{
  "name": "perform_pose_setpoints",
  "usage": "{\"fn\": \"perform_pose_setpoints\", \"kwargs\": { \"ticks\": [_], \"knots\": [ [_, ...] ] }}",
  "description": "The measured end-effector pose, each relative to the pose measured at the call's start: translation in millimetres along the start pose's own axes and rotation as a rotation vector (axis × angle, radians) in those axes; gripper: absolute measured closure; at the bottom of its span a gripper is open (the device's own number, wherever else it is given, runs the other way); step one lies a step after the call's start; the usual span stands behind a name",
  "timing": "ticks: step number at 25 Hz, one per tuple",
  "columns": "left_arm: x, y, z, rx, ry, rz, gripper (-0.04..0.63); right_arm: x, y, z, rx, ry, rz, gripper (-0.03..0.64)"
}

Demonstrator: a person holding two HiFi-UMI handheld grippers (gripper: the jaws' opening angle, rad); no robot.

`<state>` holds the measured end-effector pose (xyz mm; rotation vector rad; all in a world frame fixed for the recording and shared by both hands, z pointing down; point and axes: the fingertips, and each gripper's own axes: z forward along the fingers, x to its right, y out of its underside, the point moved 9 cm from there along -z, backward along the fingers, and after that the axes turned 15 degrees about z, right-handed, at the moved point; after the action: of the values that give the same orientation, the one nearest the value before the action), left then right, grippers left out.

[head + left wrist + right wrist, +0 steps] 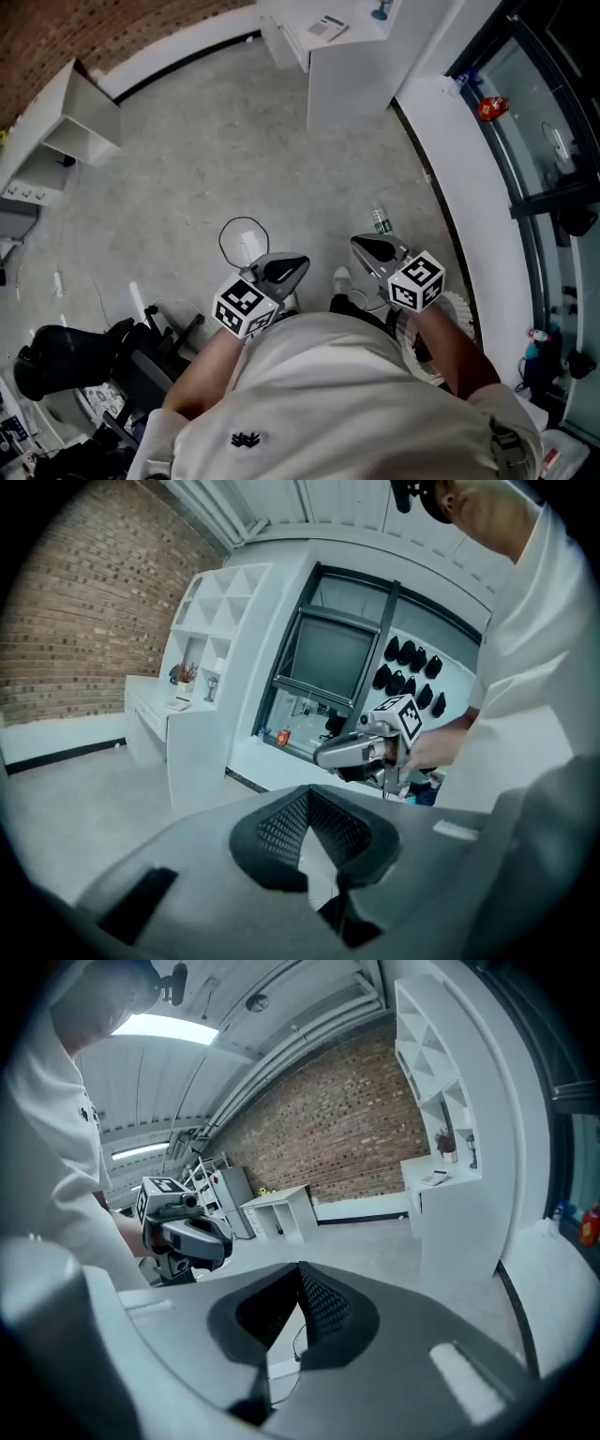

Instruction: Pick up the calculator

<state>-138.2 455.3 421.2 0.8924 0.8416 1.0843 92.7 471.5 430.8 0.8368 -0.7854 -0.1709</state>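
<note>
Calculator (pixel 328 26) lies flat on top of white counter (pixel 349 82). L gripper (pixel 298 265) and R gripper (pixel 361 246) are well apart from counter, over floor (pixel 234 159), side by side, tips toward counter. Both have jaws closed together, nothing btw them, nothing held.

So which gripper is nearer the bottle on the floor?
The right gripper: the bottle, with its green label, stands just beyond that gripper's tip. The left gripper is farther from it, close to the cable loop.
</note>
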Motion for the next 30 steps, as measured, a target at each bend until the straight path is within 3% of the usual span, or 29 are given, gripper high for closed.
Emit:
{"fn": "perform_pose_setpoints", "kwargs": {
  "ticks": [2,4,5,10,18,24,30],
  "knots": [
    [1.0,-11.1,18.3,0.003,-0.008,0.006,0.591,16.9,-7.9,-9.4,0.018,-0.028,0.018,0.603],
    [3.5,-22.1,38.0,0.004,-0.012,0.010,0.591,35.1,-15.7,-19.9,0.027,-0.052,0.031,0.486],
    [5.3,-27.7,48.0,0.005,-0.014,0.012,0.591,44.8,-20.3,-25.9,0.032,-0.054,0.028,0.474],
    [9.3,-50.2,96.2,0.005,-0.047,0.012,0.591,98.1,-41.2,-49.5,0.070,-0.066,0.011,0.465],
    [-9.4,-67.2,133.9,-0.003,-0.090,-0.008,0.591,159.8,-71.0,-42.7,0.035,-0.079,-0.012,0.465],
    [-80.2,-74.5,145.4,-0.001,-0.093,0.004,0.591,195.9,-115.4,-2.2,0.020,-0.043,-0.050,0.466],
    [-184.3,-93.9,145.6,0.021,-0.064,0.028,0.591,218.3,-179.5,59.8,0.034,0.011,-0.048,0.468]
  ]
}}
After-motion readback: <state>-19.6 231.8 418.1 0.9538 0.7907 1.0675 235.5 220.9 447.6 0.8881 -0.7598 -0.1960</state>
